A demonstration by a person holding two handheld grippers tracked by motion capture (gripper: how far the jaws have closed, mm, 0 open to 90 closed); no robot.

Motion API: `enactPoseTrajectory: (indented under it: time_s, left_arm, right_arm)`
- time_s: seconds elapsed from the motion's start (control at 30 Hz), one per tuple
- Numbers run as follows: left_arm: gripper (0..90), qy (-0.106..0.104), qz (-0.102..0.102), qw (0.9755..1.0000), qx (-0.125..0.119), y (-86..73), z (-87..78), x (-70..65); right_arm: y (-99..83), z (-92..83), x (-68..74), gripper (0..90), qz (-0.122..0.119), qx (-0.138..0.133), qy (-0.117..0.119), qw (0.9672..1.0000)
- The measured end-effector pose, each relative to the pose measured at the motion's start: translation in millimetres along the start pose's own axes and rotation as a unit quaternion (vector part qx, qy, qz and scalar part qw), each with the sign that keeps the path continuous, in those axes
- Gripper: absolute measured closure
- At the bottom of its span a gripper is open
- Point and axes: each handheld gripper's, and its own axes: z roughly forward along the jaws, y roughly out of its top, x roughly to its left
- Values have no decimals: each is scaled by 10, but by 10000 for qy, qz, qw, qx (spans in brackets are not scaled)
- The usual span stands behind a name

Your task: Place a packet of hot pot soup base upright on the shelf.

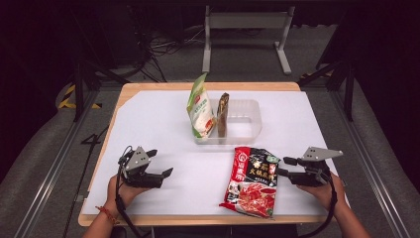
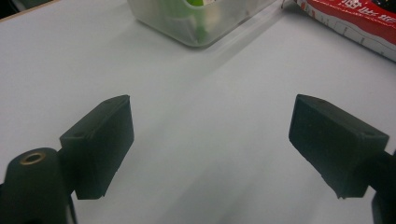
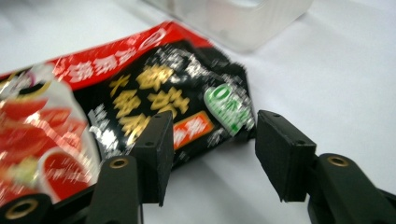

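Red-and-black foil pouch (image 1: 251,181) lies flat on the white sheet (image 1: 158,124), just in front of the right gripper (image 1: 286,166). In the right gripper view the pouch corner (image 3: 224,107) sits between the 2 jaws, but the pads do not press on it: the jaws stand part open, with a gap on the far side. The left gripper (image 1: 161,163) hangs over bare sheet, well apart from the pouch, jaws wide and holding nothing; the left gripper view has nothing between its fingers (image 2: 100,140).

Beyond both grippers a clear plastic tray (image 1: 247,124) already holds 2 packs stood on edge at its left end: a green-and-white pouch (image 1: 200,106) and a dark narrow pack (image 1: 223,114). The tray's right part is free.

Judged step: taking the red pouch by its corner, presumably for the tray.

Risks, as judged:
- Grip on 1 thin corner only. Foil is slick; the pouch may slide out or hang limp and swing once lifted.
- Lower jaw may fail to get under the flat edge and push the pouch away across the sheet.
- Pouch looks wide against the tray's free space; it could catch the rim or knock the 2 standing packs over.
- Left gripper is too far off to steady anything.
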Motion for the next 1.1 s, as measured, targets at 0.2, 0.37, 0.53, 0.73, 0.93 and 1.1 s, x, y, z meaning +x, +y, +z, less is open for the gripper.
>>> enactPoseTrajectory:
  time_s: [0.2,0.37,0.53,0.73,0.93,1.1]
  left_arm:
    - [149,7,144,9999,53,2,20,-35]
    - [150,20,172,9998,61,-3,12,-44]
    - [148,48,264,9995,137,-5,27,-50]
    - [148,12,310,9994,175,-1,49,-62]
    - [149,41,416,9989,213,0,51,-82]
    - [150,40,431,9988,243,-10,51,-77]
  right_arm:
    - [112,187,-157,401,421,-24,54,9991]
    - [124,321,-260,372,785,50,119,9968]
    - [121,435,-344,345,1043,172,211,9942]
    - [128,529,-335,277,1230,244,377,9914]
    - [191,670,-218,284,1301,391,664,9885]
    - [200,709,-182,350,1340,391,677,9879]
